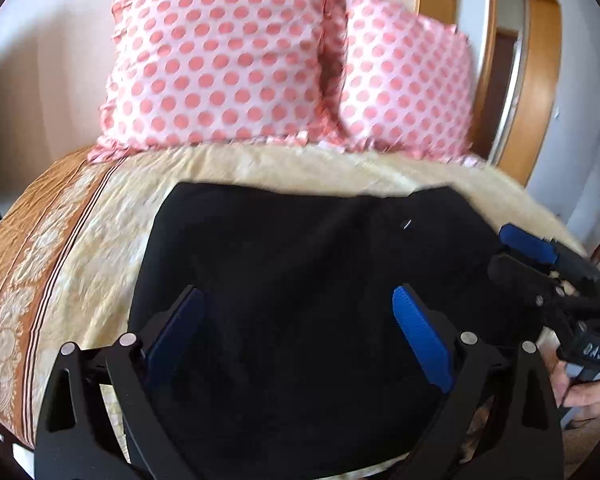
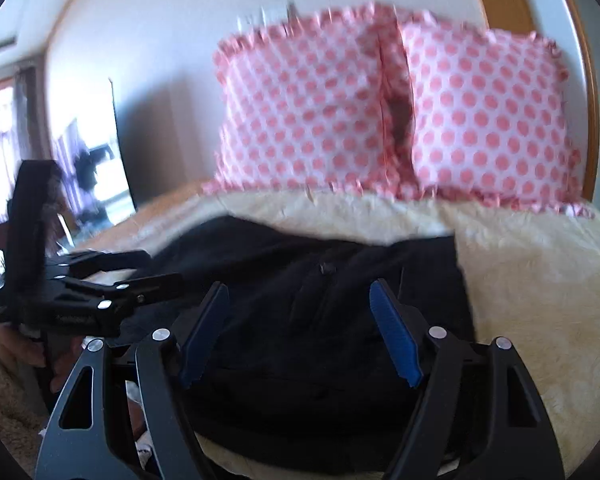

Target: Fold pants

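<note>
Black pants (image 1: 300, 248) lie folded into a broad dark block on a cream bedspread (image 1: 260, 168). My left gripper (image 1: 296, 296) hovers over their near half, jaws wide apart, blue pads (image 1: 420, 340) clear of the cloth, nothing pinched. At the pants' right edge my right gripper (image 1: 512, 254) shows from the side, held by a hand (image 1: 584, 396). In the right wrist view the pants (image 2: 320, 280) fill the middle, and my right gripper (image 2: 298, 286) stands open above them, empty. My left gripper (image 2: 164, 268) reaches in from the left over the pants' left edge.
Two pink polka-dot pillows (image 1: 220, 60) (image 1: 404, 80) lean at the head of the bed, behind the pants. A brown patterned border (image 1: 20, 280) runs along the bed's left side. A wooden frame (image 1: 540, 80) rises at the right. A dark screen (image 2: 92, 168) stands left of the bed.
</note>
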{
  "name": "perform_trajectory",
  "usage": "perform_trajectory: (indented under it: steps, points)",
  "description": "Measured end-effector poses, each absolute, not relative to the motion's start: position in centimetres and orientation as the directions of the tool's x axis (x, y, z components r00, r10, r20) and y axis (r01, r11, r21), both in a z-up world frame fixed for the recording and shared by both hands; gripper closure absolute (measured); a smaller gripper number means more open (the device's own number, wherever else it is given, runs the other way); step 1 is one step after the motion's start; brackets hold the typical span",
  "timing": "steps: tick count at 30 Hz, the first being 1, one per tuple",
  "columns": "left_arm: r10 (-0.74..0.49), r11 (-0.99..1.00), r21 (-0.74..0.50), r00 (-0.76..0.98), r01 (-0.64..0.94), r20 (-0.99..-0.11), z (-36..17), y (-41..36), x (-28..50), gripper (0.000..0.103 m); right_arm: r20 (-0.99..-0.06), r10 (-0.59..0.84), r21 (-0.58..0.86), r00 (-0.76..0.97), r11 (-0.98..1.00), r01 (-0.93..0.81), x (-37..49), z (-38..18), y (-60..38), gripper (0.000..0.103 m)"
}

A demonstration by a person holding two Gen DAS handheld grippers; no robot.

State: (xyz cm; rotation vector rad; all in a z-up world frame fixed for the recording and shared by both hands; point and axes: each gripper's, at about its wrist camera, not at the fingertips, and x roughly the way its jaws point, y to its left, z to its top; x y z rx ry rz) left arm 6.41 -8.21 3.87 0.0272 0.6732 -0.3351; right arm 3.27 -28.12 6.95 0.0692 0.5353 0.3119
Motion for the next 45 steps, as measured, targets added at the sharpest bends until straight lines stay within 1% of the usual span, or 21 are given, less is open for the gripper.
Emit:
perform_trajectory:
  steps: [2,4,7,9,11,12,14,15,17,20,23,25,26,30,32,34,37,39,42,43,45]
  points:
    - [-0.276,0.95,-0.079,0.698,0.301,-0.66,2.4,-8.0,6.5,0.007,-0.558,0.262,0.128,0.787,0.965,-0.23,4.1,5.7,-28.0,0.027]
    - [-0.288,0.948,-0.105,0.673,0.3,-0.682,1.1,-7.6,6.5,0.008,-0.63,0.222,0.104,0.744,0.974,-0.203,4.6,4.1,-27.8,0.027]
    - [-0.263,0.95,-0.055,0.694,0.307,-0.67,0.6,-7.8,5.7,0.008,-0.653,0.178,0.043,0.736,0.979,-0.199,3.7,3.3,-27.2,0.027]
    - [-0.274,0.949,-0.067,0.698,0.309,-0.661,0.6,-7.6,5.7,0.008,-0.667,0.174,0.031,0.724,0.978,-0.206,3.6,3.4,-27.1,0.027]
    - [-0.292,0.944,-0.077,0.708,0.319,-0.643,0.7,-7.3,5.4,0.008,-0.676,0.226,0.086,0.702,0.97,-0.229,3.6,4.4,-27.8,0.028]
    - [-0.3,0.942,-0.077,0.714,0.328,-0.633,0.6,-7.2,5.2,0.006,-0.654,0.285,0.159,0.701,0.957,-0.241,3.7,5.5,-29.0,0.027]
    - [-0.313,0.935,-0.064,0.728,0.348,-0.61,0.4,-7.1,4.7,0.005,-0.603,0.314,0.246,0.733,0.948,-0.204,4.4,7.8,-32.1,0.023]
    - [-0.315,0.934,-0.061,0.733,0.352,-0.603,0.3,-7.1,4.6,0.005,-0.601,0.311,0.262,0.736,0.947,-0.186,5.1,8.3,-33.2,0.021]
    - [-0.333,0.931,-0.081,0.735,0.357,-0.591,0.3,-7.0,4.5,0.002,-0.628,0.295,0.282,0.72,0.949,-0.143,7.2,8.7,-35.2,0.021]
    - [-0.348,0.928,-0.102,0.733,0.359,-0.584,0.5,-6.8,4.6,0.002,-0.702,0.304,0.328,0.644,0.941,-0.086,11.2,6.9,-37.5,0.021]
    - [-0.357,0.924,-0.104,0.736,0.367,-0.576,0.4,-6.8,4.4,0.002,-0.738,0.343,0.37,0.581,0.926,-0.076,13.5,5.3,-38.0,0.025]
    - [-0.36,0.923,-0.105,0.736,0.37,-0.573,0.4,-6.8,4.3,0.002,-0.756,0.364,0.384,0.545,0.92,-0.081,14.4,4.2,-37.8,0.032]
    - [-0.362,0.922,-0.107,0.736,0.371,-0.572,0.4,-6.8,4.3,0.002,-0.759,0.373,0.389,0.534,0.917,-0.087,14.6,3.8,-37.7,0.034]
    - [-0.364,0.922,-0.108,0.739,0.372,-0.568,0.4,-6.8,4.3,0.002,-0.759,0.384,0.392,0.525,0.914,-0.102,14.6,3.4,-37.5,0.037]
    - [-0.363,0.923,-0.107,0.741,0.371,-0.565,0.4,-6.9,4.4,0.002,-0.748,0.401,0.411,0.529,0.906,-0.106,14.6,3.2,-37.8,0.044]
    - [-0.363,0.923,-0.106,0.741,0.371,-0.565,0.4,-6.9,4.4,0.002,-0.745,0.38,0.377,0.548,0.918,-0.124,14.3,3.6,-37.6,0.052]
    - [-0.36,0.923,-0.103,0.741,0.37,-0.566,0.4,-6.9,4.4,0.002,-0.74,0.313,0.264,0.595,0.949,-0.17,13.6,4.6,-36.5,0.058]
    - [-0.355,0.925,-0.096,0.742,0.369,-0.568,0.4,-6.9,4.4,0.002,-0.73,0.264,0.176,0.63,0.964,-0.199,12.9,5.3,-35.4,0.06]
    - [-0.354,0.925,-0.094,0.742,0.369,-0.569,0.4,-6.9,4.5,0.002,-0.728,0.22,0.101,0.649,0.971,-0.216,12.5,5.5,-34.6,0.059]
    - [-0.354,0.925,-0.093,0.743,0.369,-0.569,0.4,-6.9,4.5,0.002,-0.734,0.22,0.1,0.643,0.971,-0.219,12.7,5.3,-34.6,0.058]
    - [-0.352,0.925,-0.091,0.743,0.369,-0.57,0.4,-6.9,4.6,0.002,-0.748,0.251,0.153,0.614,0.966,-0.209,13.5,4.8,-35.3,0.055]
